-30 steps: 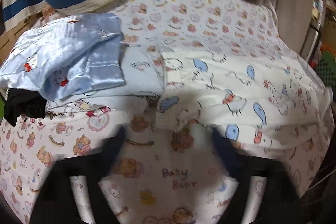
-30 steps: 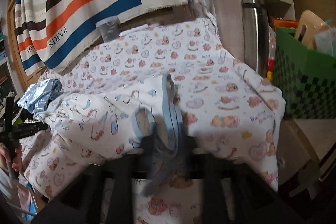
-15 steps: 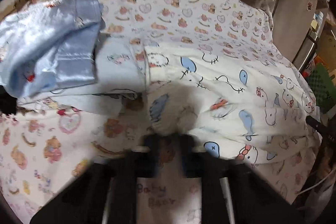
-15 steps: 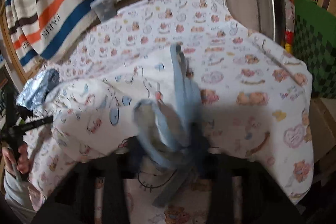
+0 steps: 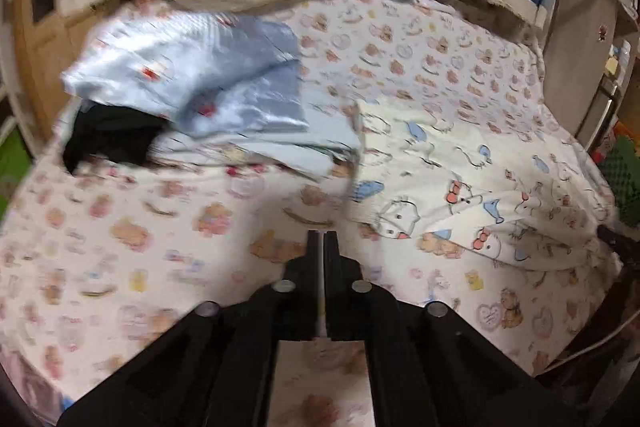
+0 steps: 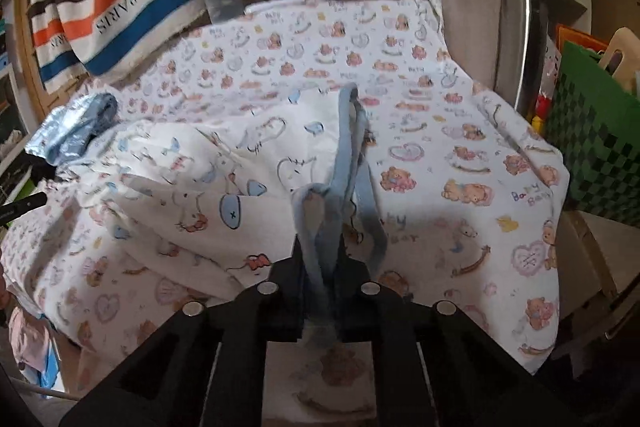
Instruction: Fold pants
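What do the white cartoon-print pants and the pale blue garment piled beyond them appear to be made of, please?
Printed pants: likely soft matte cotton knit; they crumple in rounded folds without glare, and the blue waistband looks ribbed. Blue garment: probably satin or a similar synthetic; its folds show bright sheen.

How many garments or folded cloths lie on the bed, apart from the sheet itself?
4, as far as the blur shows: white printed pants on the right, a shiny blue cloth at the left, a black piece beneath it, and a pale blue one between. More may be hidden underneath.
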`<action>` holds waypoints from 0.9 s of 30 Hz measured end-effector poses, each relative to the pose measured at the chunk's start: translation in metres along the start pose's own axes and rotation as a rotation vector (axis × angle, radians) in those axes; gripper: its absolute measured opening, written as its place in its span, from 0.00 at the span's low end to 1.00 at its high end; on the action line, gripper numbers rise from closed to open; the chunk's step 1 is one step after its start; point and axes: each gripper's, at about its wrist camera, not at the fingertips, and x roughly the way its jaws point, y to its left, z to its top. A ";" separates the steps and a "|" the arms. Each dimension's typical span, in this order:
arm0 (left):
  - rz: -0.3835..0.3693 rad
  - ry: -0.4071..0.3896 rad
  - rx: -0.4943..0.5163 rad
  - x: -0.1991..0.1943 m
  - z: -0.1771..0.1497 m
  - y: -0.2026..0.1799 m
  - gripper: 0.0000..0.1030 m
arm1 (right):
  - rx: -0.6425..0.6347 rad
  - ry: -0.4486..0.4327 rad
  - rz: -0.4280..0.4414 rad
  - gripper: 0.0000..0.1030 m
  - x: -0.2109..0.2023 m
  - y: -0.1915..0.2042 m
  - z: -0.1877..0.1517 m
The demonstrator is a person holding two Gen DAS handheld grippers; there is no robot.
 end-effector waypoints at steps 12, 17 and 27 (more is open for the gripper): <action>-0.182 0.095 -0.056 0.064 0.034 -0.025 0.51 | 0.039 -0.071 -0.030 0.56 0.004 -0.005 0.013; -0.205 0.116 -0.065 0.077 0.047 -0.031 0.50 | 0.048 -0.174 -0.073 0.70 -0.012 0.003 0.025; -0.177 0.031 -0.023 0.037 0.053 -0.038 0.20 | -0.030 -0.189 0.031 0.75 -0.015 0.037 0.031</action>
